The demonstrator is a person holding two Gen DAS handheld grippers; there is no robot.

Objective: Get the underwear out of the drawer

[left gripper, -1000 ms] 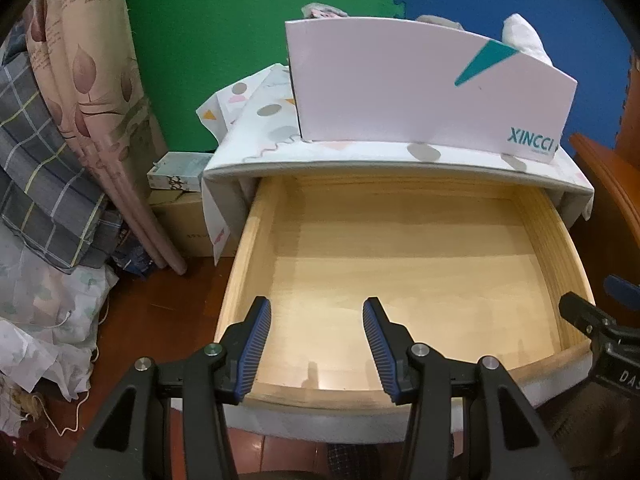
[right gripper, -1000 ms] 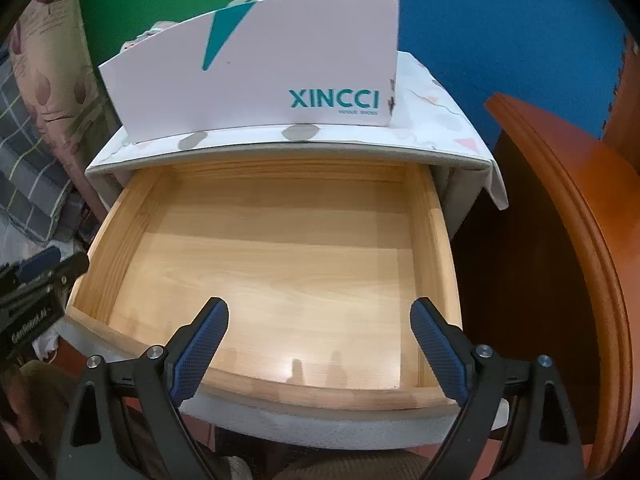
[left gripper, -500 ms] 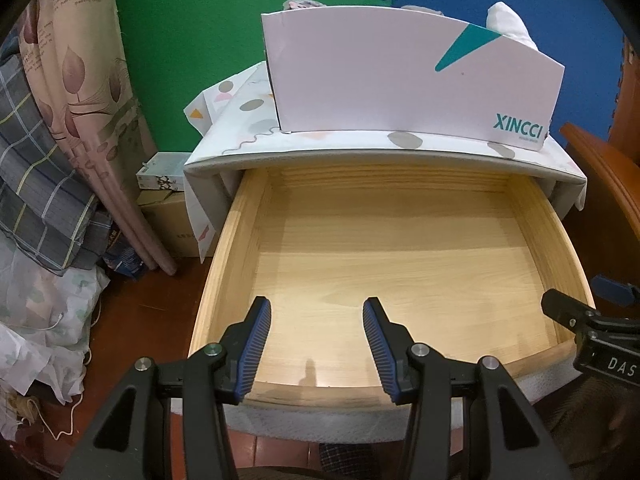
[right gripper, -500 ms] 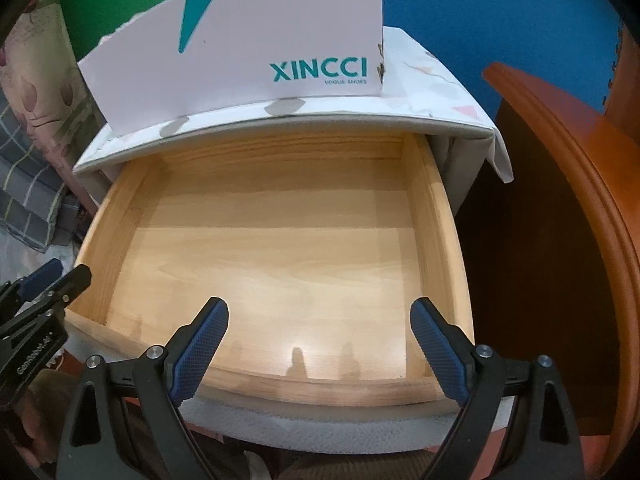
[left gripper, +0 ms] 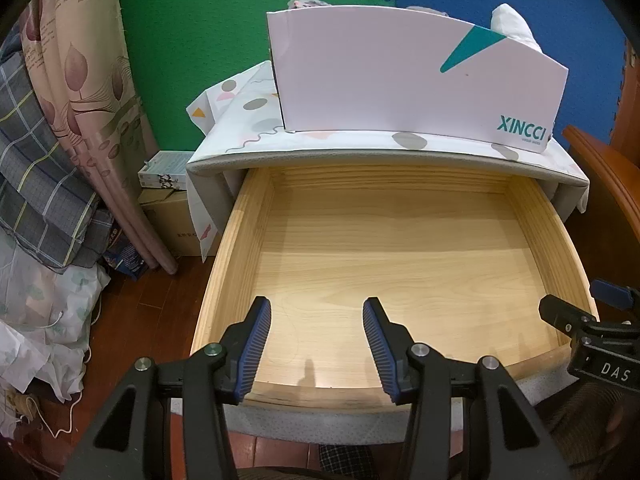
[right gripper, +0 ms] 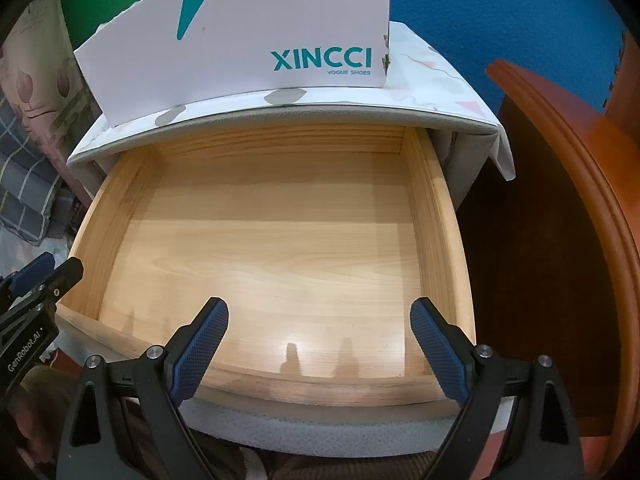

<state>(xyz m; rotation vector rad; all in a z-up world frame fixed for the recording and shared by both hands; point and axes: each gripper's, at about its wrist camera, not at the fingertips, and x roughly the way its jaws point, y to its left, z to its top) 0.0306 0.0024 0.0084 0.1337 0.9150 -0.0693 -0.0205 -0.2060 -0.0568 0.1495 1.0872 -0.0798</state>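
The wooden drawer (left gripper: 240, 248) (right gripper: 432, 216) stands pulled out, and its pale floor shows nothing lying on it. No underwear is visible inside it. My left gripper (left gripper: 316, 312) is open and empty over the drawer's front edge. My right gripper (right gripper: 318, 312) is open wider and empty, also over the front edge. A white shoe box (left gripper: 400, 88) (right gripper: 248, 48) stands on the cabinet top; bits of cloth (left gripper: 514, 26) poke out behind it.
The cabinet top has a patterned cover (left gripper: 240, 120). Curtains and plaid bedding (left gripper: 48, 160) pile at the left with small boxes (left gripper: 164, 172) on the floor. An orange-brown wooden piece of furniture (right gripper: 560, 200) stands close at the right.
Both views have shifted a little towards the drawer and cabinet. Both grippers stay open and empty; the drawer has not changed.
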